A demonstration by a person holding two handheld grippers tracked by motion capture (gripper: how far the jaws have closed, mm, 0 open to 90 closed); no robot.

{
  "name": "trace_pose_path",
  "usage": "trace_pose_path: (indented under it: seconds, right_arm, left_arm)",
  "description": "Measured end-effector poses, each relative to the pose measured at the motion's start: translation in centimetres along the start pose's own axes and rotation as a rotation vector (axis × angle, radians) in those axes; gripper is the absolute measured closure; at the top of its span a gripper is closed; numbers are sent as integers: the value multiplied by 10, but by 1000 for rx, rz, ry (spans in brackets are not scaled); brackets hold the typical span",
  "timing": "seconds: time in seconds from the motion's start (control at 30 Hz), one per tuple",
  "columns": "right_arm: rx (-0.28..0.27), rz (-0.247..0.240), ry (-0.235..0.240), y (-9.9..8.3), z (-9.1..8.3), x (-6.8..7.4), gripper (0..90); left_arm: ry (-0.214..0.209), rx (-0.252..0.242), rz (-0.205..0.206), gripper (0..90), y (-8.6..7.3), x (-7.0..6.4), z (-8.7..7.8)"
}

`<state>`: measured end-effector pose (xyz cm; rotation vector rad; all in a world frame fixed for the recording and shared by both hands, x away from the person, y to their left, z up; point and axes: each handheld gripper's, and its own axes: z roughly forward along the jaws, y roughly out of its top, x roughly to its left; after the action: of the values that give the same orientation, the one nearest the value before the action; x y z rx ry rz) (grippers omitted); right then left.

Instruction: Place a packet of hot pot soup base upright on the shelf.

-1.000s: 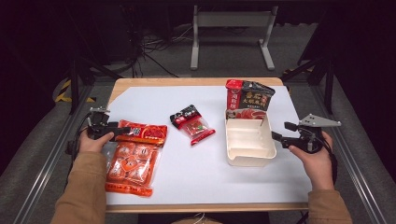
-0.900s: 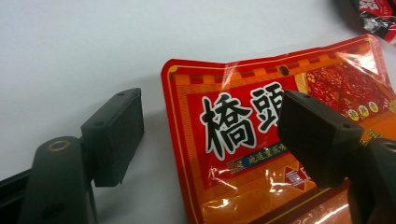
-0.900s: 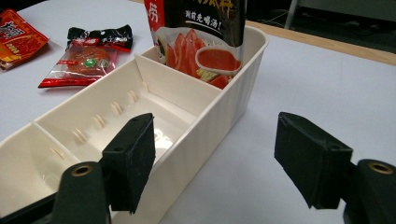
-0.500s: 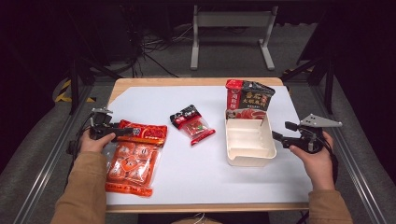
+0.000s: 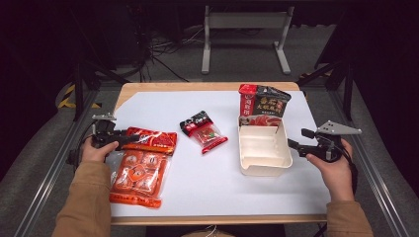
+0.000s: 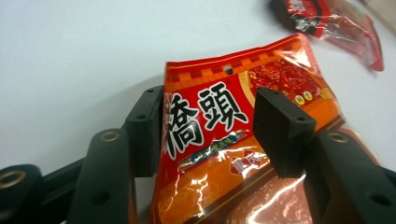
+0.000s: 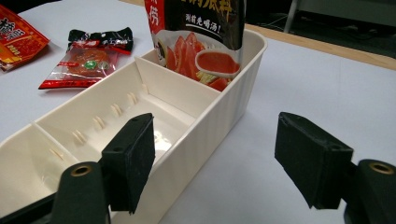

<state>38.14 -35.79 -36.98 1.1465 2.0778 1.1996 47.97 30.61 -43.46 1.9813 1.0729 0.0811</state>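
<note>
My left gripper [image 5: 118, 139] is open at the table's left, its jaws on either side of the end of a red-orange snack packet [image 5: 150, 140]. In the left gripper view the packet [image 6: 224, 135] lies between the two spread jaws of the left gripper [image 6: 212, 135]. It rests on a larger orange pack [image 5: 136, 175]. At the right, my right gripper [image 5: 295, 144] is open beside a cream divided box [image 5: 264, 170]. In the right gripper view one jaw of the right gripper [image 7: 215, 163] is over the box's wall [image 7: 219, 112]. A dark sauce pouch [image 5: 262, 103] stands in its far compartment.
A small red and black packet [image 5: 203, 131] lies mid-table between the two grippers, with white table cover [image 5: 212, 182] around it. The box's near compartments hold nothing. Metal rails run along both sides of the table, and a stand's legs are behind it.
The left gripper has edged slightly right and nearer, onto the red-orange packet's end. The right gripper has barely moved beside the box.
</note>
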Motion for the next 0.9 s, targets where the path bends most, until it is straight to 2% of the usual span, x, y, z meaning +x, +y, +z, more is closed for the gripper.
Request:
trace_pose_path:
  seconds: [0.03, 0.17, 0.23, 0.37, 0.43, 0.47, 0.5, 0.57, 0.73, 0.83, 0.9]
  right_arm:
    - [0, -1, 0, 0, 0, 0, 290]
    - [-1, -4, 1, 0, 1, 0, 290]
    - [2, -6, 2, 0, 1, 1, 290]
    - [6, -9, 6, 0, 2, 2, 290]
    - [7, -10, 7, 1, 3, 2, 289]
    - [7, -9, 8, 0, 3, 2, 288]
    - [8, -9, 7, 0, 3, 2, 287]
    - [8, -8, 7, 0, 3, 2, 286]
    - [8, -10, 10, 0, 3, 2, 283]
    - [13, -12, 12, 0, 4, 3, 282]
    - [13, -15, 14, 0, 4, 3, 281]
  left_arm:
    - [-12, -8, -1, 493, 0, -1, -2]
    - [-103, -67, 12, 537, -1, -3, -12]
    - [-113, -63, 26, 549, 0, -5, -12]
    - [-96, -30, 53, 550, 0, -9, -6]
    - [-49, -22, 48, 522, 0, -9, -5]
    - [-10, -4, 48, 484, 0, -7, -4]
    - [-6, 15, 46, 488, -2, -5, -2]
    - [-14, 7, 40, 463, -4, -4, 2]
    - [-4, 17, 50, 468, -4, -4, 4]
    - [12, 28, 54, 469, -6, -1, 9]
    - [38, 45, 66, 478, -7, -2, 12]
